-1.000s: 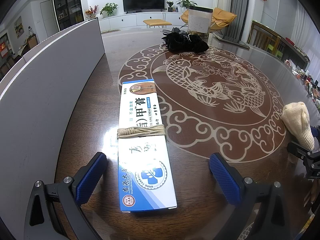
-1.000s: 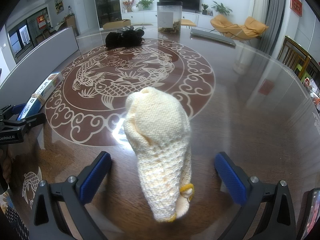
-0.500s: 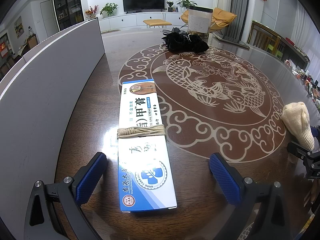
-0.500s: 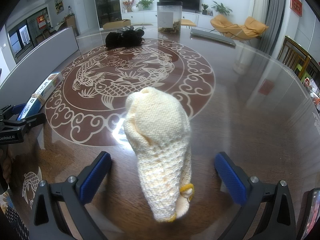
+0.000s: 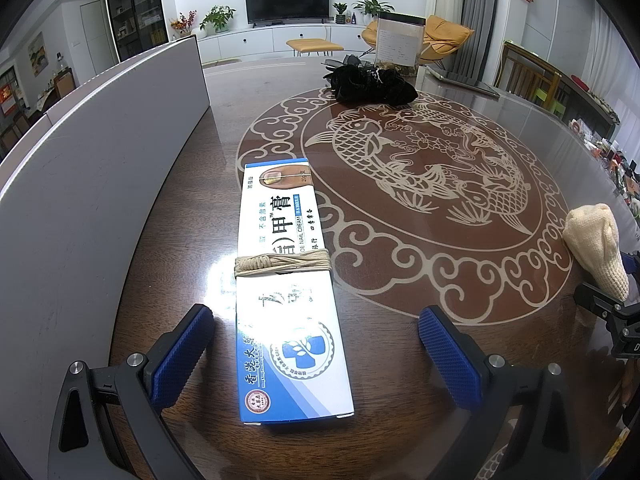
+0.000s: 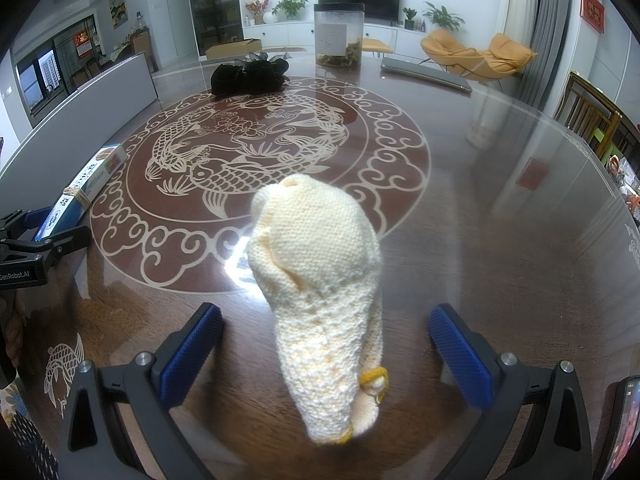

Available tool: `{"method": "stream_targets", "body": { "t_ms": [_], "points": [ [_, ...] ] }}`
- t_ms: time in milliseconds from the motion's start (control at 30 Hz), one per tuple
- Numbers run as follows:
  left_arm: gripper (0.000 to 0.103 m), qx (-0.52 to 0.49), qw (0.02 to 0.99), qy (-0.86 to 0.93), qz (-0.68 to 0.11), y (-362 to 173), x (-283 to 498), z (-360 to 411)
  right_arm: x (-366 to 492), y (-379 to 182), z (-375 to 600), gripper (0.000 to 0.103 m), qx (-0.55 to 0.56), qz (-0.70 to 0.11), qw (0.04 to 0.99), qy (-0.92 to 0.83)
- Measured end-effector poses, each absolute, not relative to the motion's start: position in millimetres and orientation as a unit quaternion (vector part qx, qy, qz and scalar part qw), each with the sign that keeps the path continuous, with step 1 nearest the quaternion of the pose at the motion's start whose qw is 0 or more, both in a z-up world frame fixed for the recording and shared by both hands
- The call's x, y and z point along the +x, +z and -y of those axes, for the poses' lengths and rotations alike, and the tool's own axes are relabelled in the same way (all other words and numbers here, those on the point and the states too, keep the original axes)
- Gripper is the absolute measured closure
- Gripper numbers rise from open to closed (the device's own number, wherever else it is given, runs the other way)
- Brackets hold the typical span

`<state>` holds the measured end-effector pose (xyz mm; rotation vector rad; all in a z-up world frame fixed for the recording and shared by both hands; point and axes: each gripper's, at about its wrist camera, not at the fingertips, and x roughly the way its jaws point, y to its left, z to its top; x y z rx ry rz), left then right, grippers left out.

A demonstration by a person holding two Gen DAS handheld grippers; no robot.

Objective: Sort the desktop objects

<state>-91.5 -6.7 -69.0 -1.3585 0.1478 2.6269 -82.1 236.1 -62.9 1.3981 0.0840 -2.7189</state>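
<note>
Nail-cream box (image 5: 287, 288), twine-bound at its middle, lies flat on the tabletop (image 5: 400, 240) between the spread left hand-held gripper (image 5: 312, 344): we judge it light, stiff, slick; pinch across the long sides. Knitted pouch (image 6: 320, 292) lies between the spread right hand-held gripper (image 6: 326, 344): soft, compressible; squeeze mid-body.

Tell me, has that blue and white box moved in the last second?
No. The box lies at the same spot against the table's cloud border, between the open left gripper fingers.

Nail cream box (image 5: 288, 292) lies left of knitted sock (image 6: 320, 296), black cloth (image 5: 370, 84) behind.
</note>
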Motion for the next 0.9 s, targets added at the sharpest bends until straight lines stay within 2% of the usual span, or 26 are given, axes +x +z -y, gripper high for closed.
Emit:
{"method": "stream_targets", "body": {
  "t_ms": [667, 900],
  "points": [
    [0.000, -0.468, 0.112, 0.874, -0.064, -67.5, -74.4, 16.1, -81.9, -63.1, -235.4, 0.000, 0.457, -0.027, 0.041, -0.888],
    [0.000, -0.552, 0.119, 0.821, -0.084, -63.5, -116.5, 13.7, -81.6, -63.1, -235.2, 0.000, 0.457, -0.027, 0.041, -0.888]
  ]
}}
